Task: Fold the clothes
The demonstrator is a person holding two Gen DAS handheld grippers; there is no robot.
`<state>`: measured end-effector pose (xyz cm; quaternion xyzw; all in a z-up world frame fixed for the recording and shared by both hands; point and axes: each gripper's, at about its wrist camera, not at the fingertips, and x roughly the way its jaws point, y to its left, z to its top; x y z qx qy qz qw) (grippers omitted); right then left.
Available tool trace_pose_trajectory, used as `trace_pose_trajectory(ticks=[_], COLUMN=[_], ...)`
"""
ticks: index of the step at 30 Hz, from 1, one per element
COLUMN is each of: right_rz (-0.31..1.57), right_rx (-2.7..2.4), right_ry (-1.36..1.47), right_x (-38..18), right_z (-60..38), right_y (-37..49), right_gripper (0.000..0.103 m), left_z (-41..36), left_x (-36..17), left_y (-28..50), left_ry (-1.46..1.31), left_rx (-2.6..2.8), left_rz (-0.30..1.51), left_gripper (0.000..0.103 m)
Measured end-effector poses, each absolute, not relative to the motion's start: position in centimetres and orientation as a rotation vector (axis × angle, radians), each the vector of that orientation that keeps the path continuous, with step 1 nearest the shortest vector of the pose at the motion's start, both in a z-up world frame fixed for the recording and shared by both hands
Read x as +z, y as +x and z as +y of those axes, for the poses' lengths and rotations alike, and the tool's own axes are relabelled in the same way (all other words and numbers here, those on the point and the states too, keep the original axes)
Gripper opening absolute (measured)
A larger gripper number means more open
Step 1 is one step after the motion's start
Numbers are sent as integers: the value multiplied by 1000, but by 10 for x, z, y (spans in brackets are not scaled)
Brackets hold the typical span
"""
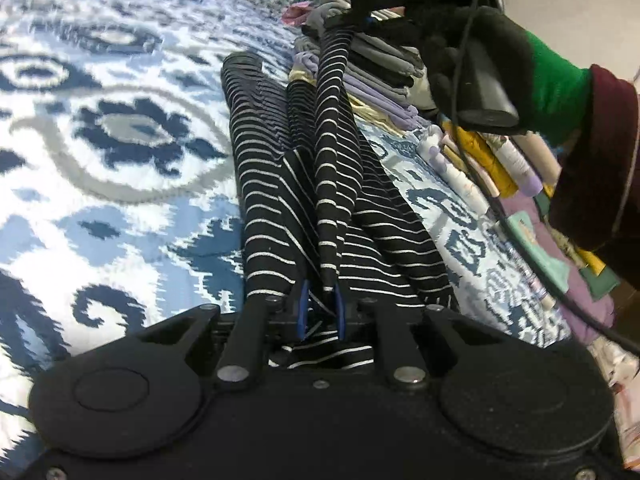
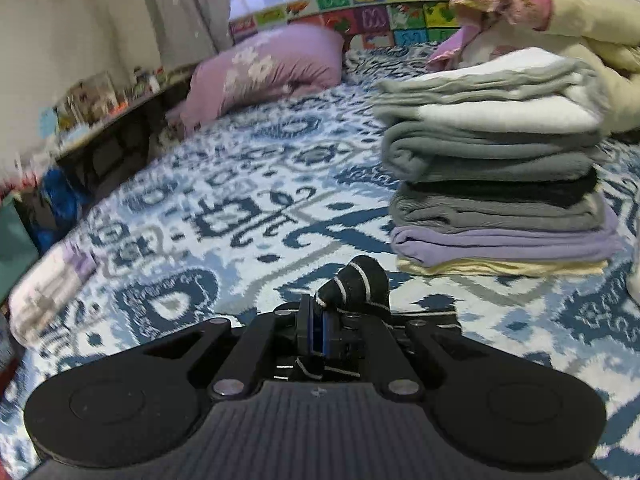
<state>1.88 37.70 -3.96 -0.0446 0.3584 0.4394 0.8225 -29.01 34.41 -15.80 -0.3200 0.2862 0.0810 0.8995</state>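
Observation:
A black garment with thin white stripes [image 1: 280,184] lies stretched lengthwise over the blue and white patterned bed cover [image 1: 100,140]. My left gripper [image 1: 320,312] is shut on its near edge, the cloth pinched between the blue pads. At the far end my right gripper [image 1: 352,20], held by a black-gloved hand [image 1: 480,52], is shut on the other edge and lifts a raised fold. In the right wrist view the striped cloth [image 2: 360,280] bunches out of the shut right gripper [image 2: 320,332] above the bed cover [image 2: 240,200].
A stack of folded grey, black, lilac and cream clothes [image 2: 496,176] stands on the bed right of the right gripper, also visible as the stack [image 1: 384,68]. A pink pillow [image 2: 264,72] lies at the headboard. More folded fabrics [image 1: 500,168] line the bed's right edge.

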Motion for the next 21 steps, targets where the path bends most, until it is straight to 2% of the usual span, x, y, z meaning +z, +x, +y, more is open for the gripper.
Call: trace_pose_trajectory(ticks=[18,19,21], right_rz=[788,778,754], right_rx=[912,910,908], right_ry=[-359,-364,-352], right_x=[-95,-96,-93], right_z=[470,470,466], right_y=[9,9,9], right_gripper=[8,9,29], left_z=[383,385,387], left_x=[-177,-178,-180], left_y=[-308,-308,-310], left_ry=[-992,-1002,-1026], left_rx=[124,124,127], left_rz=[556,558,557], left_gripper=[10,10,10])
